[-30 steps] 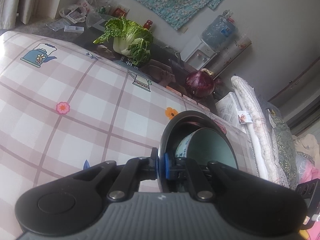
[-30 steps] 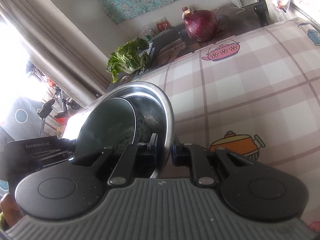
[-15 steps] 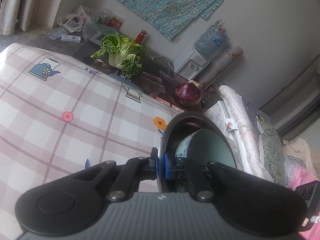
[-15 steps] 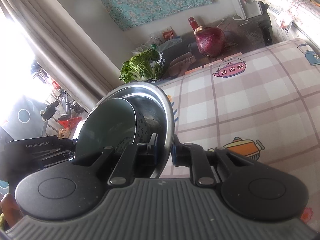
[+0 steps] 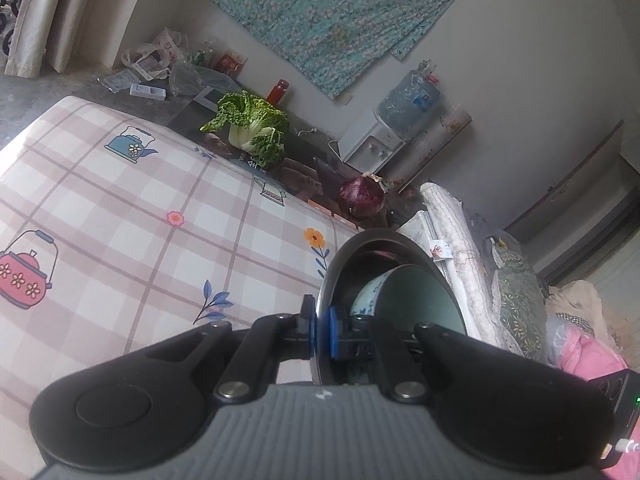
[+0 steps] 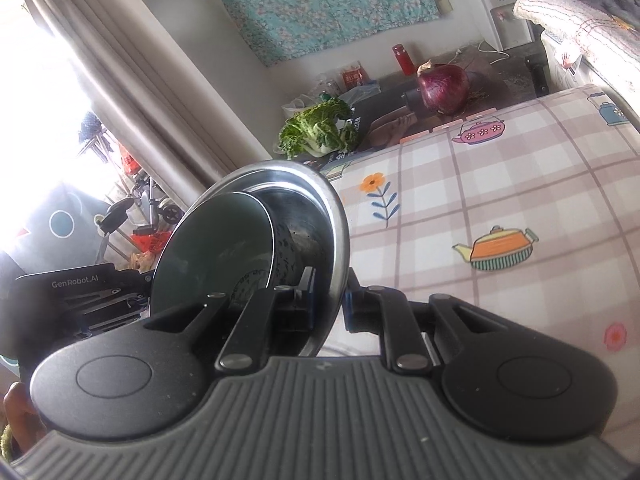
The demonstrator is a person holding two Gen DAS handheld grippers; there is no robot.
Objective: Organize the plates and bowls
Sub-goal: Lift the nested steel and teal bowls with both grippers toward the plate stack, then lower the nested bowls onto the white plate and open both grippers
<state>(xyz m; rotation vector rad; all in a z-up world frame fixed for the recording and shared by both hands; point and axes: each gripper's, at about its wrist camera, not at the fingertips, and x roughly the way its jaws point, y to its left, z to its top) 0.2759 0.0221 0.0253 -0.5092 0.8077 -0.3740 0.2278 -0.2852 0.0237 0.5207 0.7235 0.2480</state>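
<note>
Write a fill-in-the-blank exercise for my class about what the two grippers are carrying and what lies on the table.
1. Both grippers clamp the rim of one ____ bowl.
2. Inside the steel bowl sits a smaller ____ bowl.
3. Beyond the tablecloth, beside the leafy cabbage, lies a purple ____.

Missing words: steel; green; onion

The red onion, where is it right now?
The red onion sits past the far edge of the checked tablecloth, on a dark surface, to the right of the cabbage in both views, near the water dispenser.
</note>
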